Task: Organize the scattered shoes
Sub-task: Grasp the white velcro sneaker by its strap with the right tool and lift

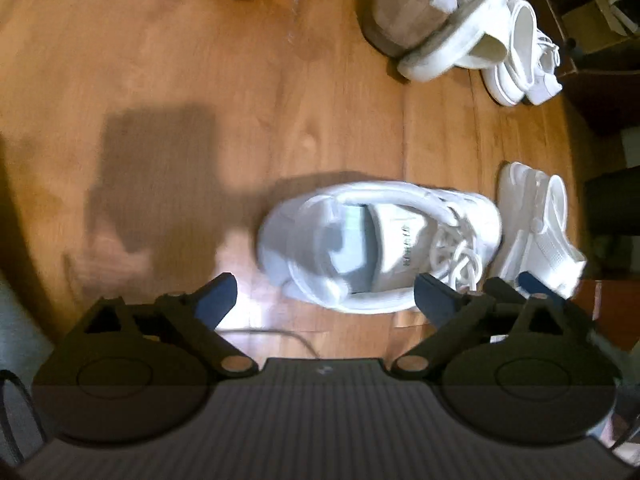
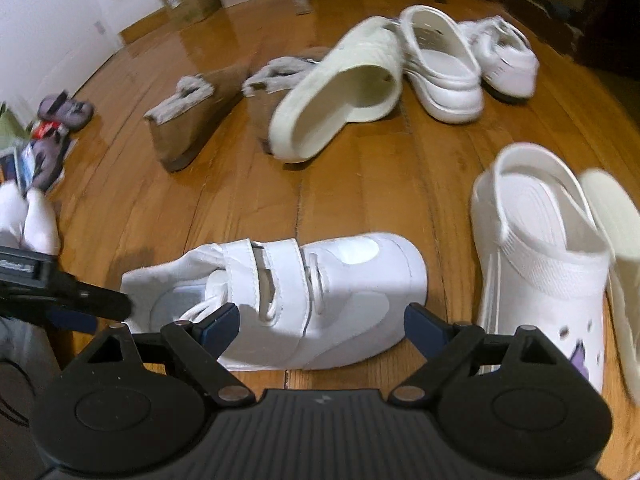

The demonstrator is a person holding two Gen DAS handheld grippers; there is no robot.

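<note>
White strap sneaker point(image 2: 288, 300) is seen upright on wooden floor point(image 2: 360, 184), beside white clog point(image 2: 540, 264) | left claw point(image 1: 324, 296) spread wide, nothing gripped | right claw point(image 2: 320, 324) spread wide above sneaker, nothing gripped

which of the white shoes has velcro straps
The white sneaker on the floor nearest the right gripper: two velcro straps cross its top. The clogs and slide beyond have none.

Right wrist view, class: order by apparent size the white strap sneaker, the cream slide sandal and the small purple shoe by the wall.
1. White strap sneaker, nearest the camera, which inflates it.
2. Cream slide sandal, close behind; true ranking unsure.
3. Small purple shoe, smallest, though farthest.
</note>
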